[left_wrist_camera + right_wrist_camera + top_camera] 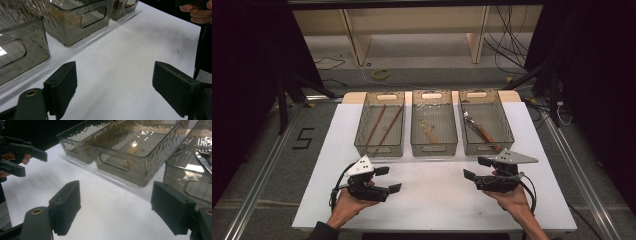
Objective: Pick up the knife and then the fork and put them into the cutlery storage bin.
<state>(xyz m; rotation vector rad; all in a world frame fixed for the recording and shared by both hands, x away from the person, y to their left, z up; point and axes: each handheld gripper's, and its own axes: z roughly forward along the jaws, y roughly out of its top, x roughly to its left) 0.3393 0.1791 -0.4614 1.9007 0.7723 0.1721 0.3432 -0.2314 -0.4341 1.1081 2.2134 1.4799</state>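
The left hand-held gripper (388,179) hovers over the white desk (437,195) with its jaws spread wide and nothing between them; in the left gripper view only bare desk lies between the two black jaws. The right hand-held gripper (476,167) is likewise wide open and empty, facing the left one across a clear stretch of desk, the two well apart. Just ahead of both stand three smoky transparent bins in a row. The left bin (379,145), ahead of the left hand-held gripper, holds a pair of brown chopsticks (383,125) lying lengthwise. The middle bin (433,145), ahead of the gap between the two, holds a small brownish utensil (429,131) too small to identify. The right bin (507,125), just beyond the right hand-held gripper, holds a fork (476,127) with a brown handle, its metal tines pointing away.
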